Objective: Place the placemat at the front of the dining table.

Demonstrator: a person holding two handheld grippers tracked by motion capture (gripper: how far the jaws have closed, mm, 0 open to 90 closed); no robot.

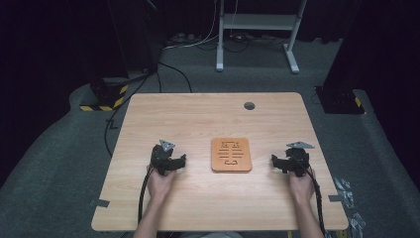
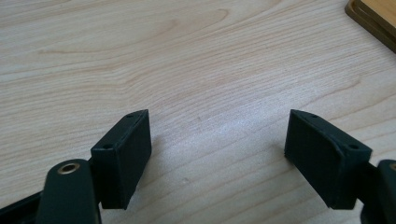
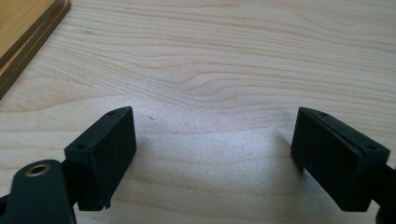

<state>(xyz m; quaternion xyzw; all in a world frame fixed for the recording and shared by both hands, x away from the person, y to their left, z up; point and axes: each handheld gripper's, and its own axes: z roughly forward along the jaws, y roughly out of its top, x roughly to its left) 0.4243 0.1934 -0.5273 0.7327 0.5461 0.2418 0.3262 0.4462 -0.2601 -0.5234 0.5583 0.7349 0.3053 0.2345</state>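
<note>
A square orange-brown wooden board (image 1: 231, 154) with cut-out slots lies flat in the middle of the table. To its left, my left gripper (image 1: 168, 158) rests low on the tabletop, held by a hand. Its jaws stand wide apart over bare wood in the left gripper view (image 2: 217, 154), and the board's corner (image 2: 376, 16) shows at the upper right. My right gripper (image 1: 289, 161) sits to the board's right, also hand-held. It is open over bare wood (image 3: 215, 154), with the board's edge (image 3: 28, 32) at the upper left.
The light wooden table (image 1: 198, 119) has a round grey grommet (image 1: 249, 105) near its far edge. Cables trail from both grippers toward the near edge. Beyond the table are a white desk frame (image 1: 257, 34), floor cables and a hazard-striped base (image 1: 104, 96).
</note>
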